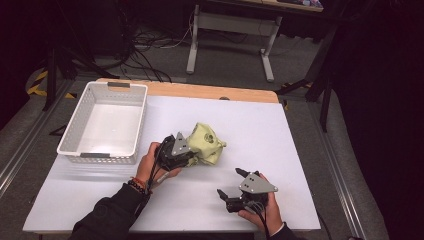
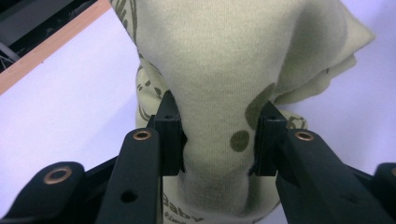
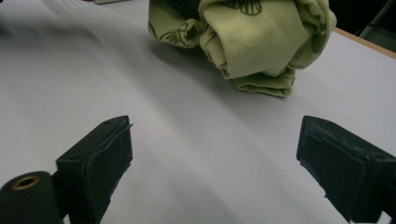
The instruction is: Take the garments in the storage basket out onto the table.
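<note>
The right gripper [image 1: 231,184] rests nearest, jaws spread wide over bare white table [image 1: 260,130]. Beyond it, the left gripper [image 1: 192,156] is clamped on a bunched pale-green printed cloth [image 1: 206,142] mid-table; its long axis is unclear. The left gripper view reveals "Baby" lettering. Farthest left sits a white basket [image 1: 72,129].

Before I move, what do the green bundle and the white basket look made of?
Green bundle: soft knit fabric, probably cotton, matte; fine weave, folds, printed dark spots. White basket: looks like rigid moulded plastic, slightly glossy, with perforated walls.
</note>
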Action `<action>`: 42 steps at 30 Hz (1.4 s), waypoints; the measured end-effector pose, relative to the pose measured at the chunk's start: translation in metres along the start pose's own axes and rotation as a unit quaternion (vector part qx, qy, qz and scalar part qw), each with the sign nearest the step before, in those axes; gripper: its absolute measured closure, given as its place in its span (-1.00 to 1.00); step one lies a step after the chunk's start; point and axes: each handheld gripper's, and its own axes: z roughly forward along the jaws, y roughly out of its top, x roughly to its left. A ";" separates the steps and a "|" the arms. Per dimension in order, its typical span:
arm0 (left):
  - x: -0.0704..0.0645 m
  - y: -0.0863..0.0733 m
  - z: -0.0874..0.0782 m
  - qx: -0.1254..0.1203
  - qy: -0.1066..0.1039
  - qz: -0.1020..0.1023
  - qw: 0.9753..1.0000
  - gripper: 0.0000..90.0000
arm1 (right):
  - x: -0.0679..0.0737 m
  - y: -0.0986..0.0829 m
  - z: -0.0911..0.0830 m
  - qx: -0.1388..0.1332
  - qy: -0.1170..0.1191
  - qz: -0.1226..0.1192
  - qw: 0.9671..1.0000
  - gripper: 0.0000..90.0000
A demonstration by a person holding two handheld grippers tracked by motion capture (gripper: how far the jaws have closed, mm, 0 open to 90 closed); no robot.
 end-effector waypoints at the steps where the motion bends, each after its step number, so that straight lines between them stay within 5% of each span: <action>1: -0.002 0.000 0.001 0.001 -0.002 0.000 1.000 0.38 | 0.000 0.000 0.000 0.001 0.000 0.000 1.000 -0.75; 17: -0.007 0.000 0.001 -0.010 -0.016 0.000 1.000 0.18 | 0.001 0.000 0.001 0.002 0.001 -0.001 1.000 -0.75; 30: -0.010 0.006 -0.007 -0.038 -0.023 0.001 0.999 -0.20 | 0.001 0.000 0.001 0.003 0.001 -0.003 1.000 -0.74; 42: -0.008 0.007 -0.019 -0.057 -0.011 0.002 0.998 -0.39 | 0.001 0.000 0.001 0.002 0.001 -0.003 1.000 -0.74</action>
